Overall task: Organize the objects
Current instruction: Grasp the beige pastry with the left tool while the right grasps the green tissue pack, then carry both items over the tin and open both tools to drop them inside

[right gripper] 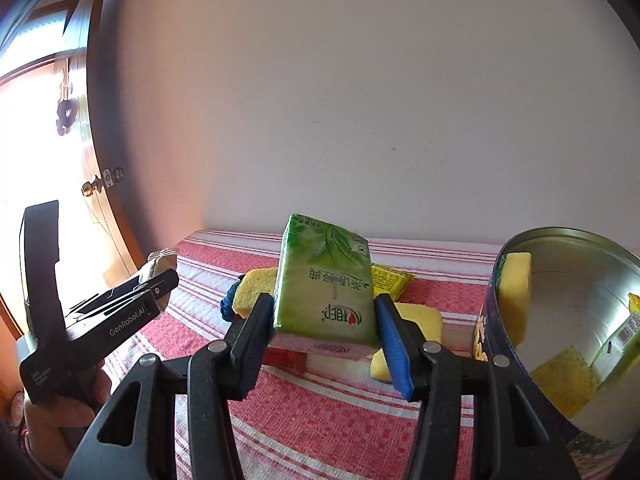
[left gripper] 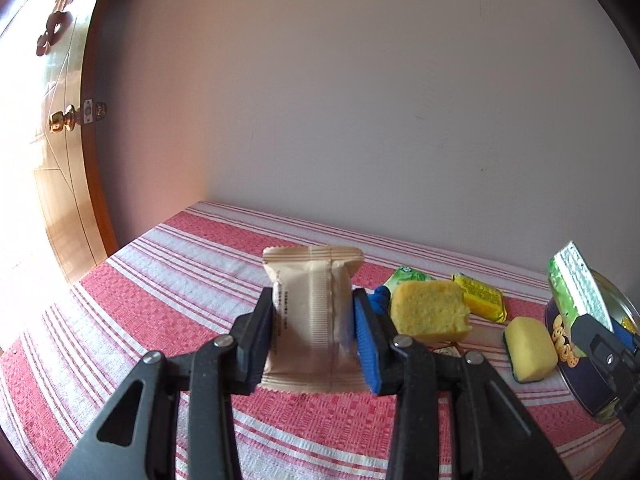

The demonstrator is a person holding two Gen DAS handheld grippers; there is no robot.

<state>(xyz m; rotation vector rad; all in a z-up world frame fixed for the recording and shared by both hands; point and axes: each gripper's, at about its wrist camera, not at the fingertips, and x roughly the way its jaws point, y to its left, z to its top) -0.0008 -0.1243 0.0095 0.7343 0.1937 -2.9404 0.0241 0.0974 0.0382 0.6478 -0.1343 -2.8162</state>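
My left gripper [left gripper: 313,302] is shut on a beige snack packet [left gripper: 316,320], held upright above the striped tablecloth [left gripper: 160,300]. My right gripper [right gripper: 324,306] is shut on a green tissue pack [right gripper: 326,276], its pads pressing both long sides. The pack hangs just left of a round metal tin [right gripper: 560,236], which holds a yellow sponge [right gripper: 514,292]. In the left wrist view the tissue pack [left gripper: 572,280] shows by the tin [left gripper: 580,384] at the far right. The right wrist view shows the left gripper [right gripper: 160,284] at the left.
On the cloth lie a torn yellow sponge chunk [left gripper: 428,310], a yellow-and-green scouring sponge [left gripper: 530,348], a yellow packet [left gripper: 480,296], a green packet [left gripper: 408,276], a blue object [left gripper: 380,298] and a small red packet [left gripper: 446,350]. A wall stands behind, a wooden door [left gripper: 52,160] at left.
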